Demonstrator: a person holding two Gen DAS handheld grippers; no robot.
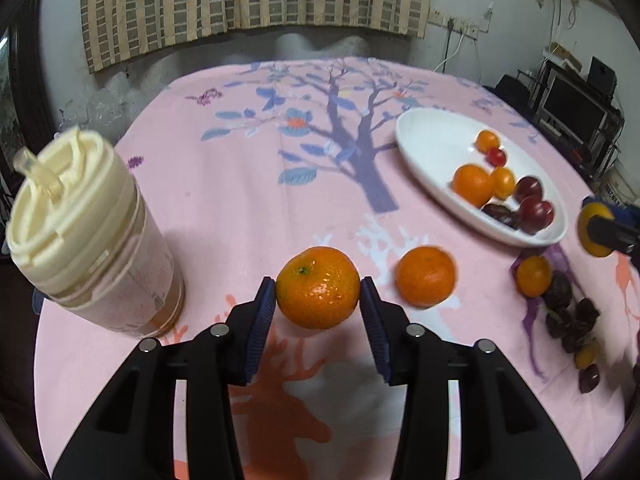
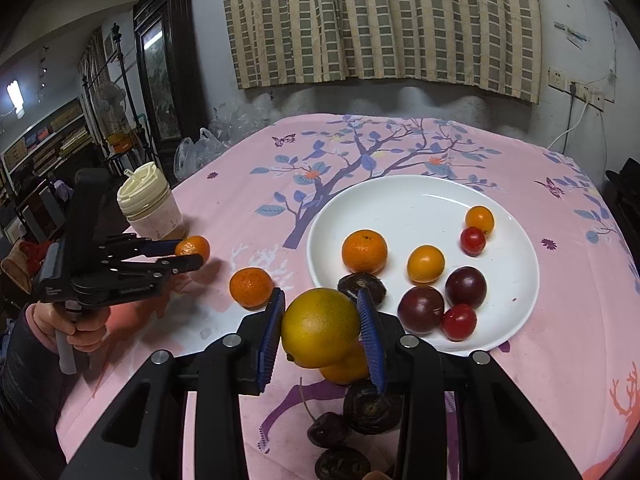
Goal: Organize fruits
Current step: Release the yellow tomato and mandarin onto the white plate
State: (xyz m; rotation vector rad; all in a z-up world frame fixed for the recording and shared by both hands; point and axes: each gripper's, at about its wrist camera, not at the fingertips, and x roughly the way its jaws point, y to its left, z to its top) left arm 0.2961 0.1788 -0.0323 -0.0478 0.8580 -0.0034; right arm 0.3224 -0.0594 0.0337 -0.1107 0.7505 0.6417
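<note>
My left gripper (image 1: 319, 292) is shut on a mandarin (image 1: 318, 287), held just above the pink cloth; it also shows in the right wrist view (image 2: 192, 254). A second mandarin (image 1: 426, 276) lies on the cloth to its right. My right gripper (image 2: 322, 322) is shut on a yellow-orange fruit (image 2: 320, 326), near the front edge of the white plate (image 2: 400, 200). The plate holds a mandarin (image 2: 364, 251), small orange fruits, red cherry tomatoes and dark plums.
A cream-lidded jar (image 1: 86, 236) stands at the left of the table. Several dark fruits (image 2: 370, 408) and an orange one (image 2: 344, 372) lie on the cloth below my right gripper. A person's hand (image 2: 80, 324) holds the left gripper.
</note>
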